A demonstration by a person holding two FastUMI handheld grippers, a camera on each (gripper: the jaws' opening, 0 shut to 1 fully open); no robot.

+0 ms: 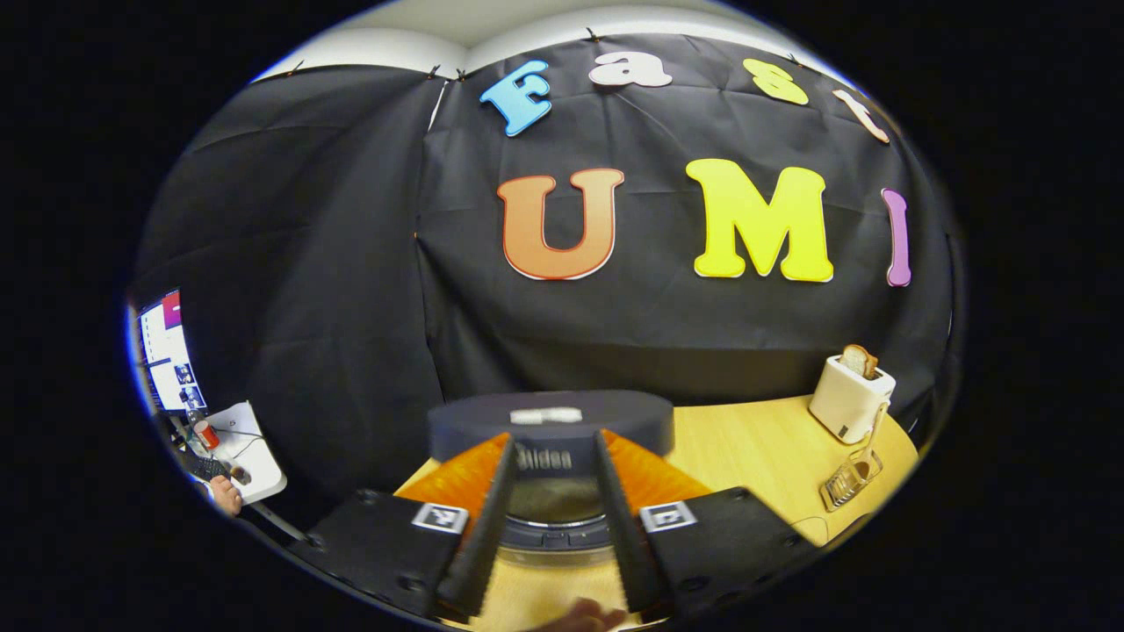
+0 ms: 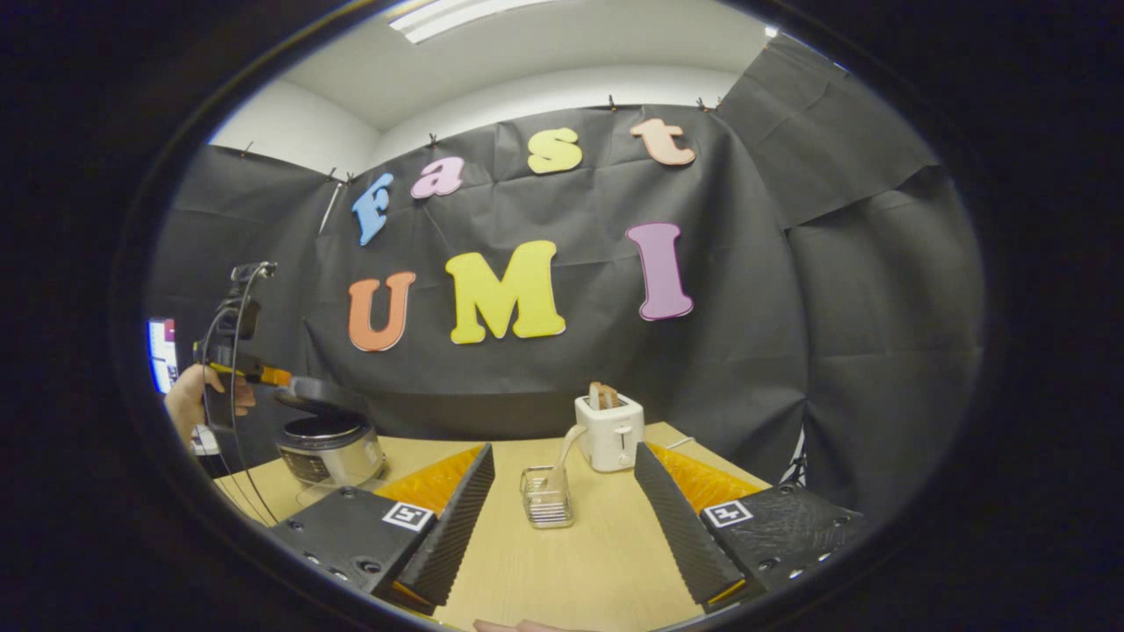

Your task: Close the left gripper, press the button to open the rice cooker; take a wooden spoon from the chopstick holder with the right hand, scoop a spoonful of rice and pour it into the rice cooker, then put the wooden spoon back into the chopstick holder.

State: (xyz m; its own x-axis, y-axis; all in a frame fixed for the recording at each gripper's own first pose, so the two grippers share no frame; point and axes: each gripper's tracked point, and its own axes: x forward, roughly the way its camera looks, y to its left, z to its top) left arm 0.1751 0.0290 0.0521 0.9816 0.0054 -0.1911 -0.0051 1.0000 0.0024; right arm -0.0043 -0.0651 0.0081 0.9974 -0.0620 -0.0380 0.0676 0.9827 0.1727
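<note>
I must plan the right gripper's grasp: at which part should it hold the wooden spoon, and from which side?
Grip the bare handle of the wooden spoon above the rim of the chopstick holder. It leans up toward the toaster, so coming from above-front seems best.

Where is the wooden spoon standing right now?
In the right gripper view, the wooden spoon stands tilted in the chopstick holder on the table, just in front-left of the toaster, ahead between the right gripper's open fingers.

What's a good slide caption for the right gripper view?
Open right gripper faces the spoon in its holder; rice cooker lid up.
</note>
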